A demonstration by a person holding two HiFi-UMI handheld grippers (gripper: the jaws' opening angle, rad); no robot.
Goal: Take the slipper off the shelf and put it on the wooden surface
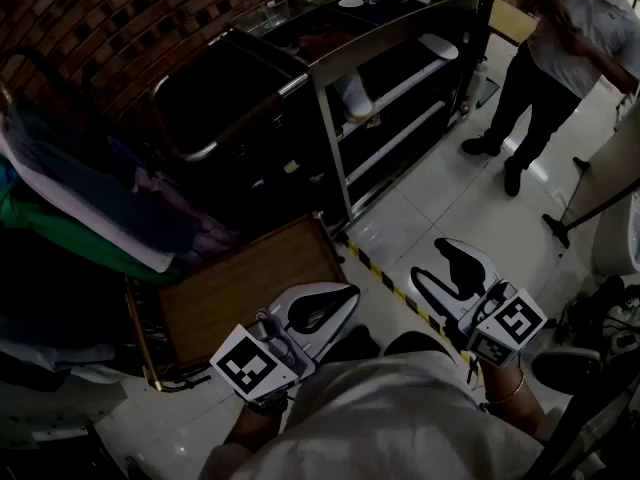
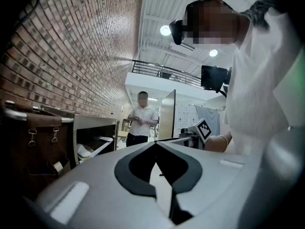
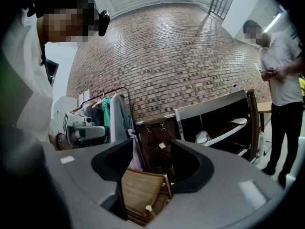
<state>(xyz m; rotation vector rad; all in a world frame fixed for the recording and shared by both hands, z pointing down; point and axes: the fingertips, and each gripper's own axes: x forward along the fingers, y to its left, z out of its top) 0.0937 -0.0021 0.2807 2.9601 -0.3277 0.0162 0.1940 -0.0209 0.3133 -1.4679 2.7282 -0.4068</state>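
Slipper point(image 1: 355, 96), white, sits on the shelf point(image 1: 400, 86) in the dark rack, upper centre of the head view. Wooden surface point(image 1: 240, 288) lies lower left of centre. At the bottom, the left hand-held gripper point(image 1: 340, 296) has its jaws closed on nothing; the right hand-held gripper point(image 1: 428, 259) stands moderately wide, holding nothing.

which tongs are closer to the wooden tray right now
Left. The left tongs are just beside the wooden tray, at its right-hand corner. The right tongs are farther off, over the tiled floor beyond the striped tape.
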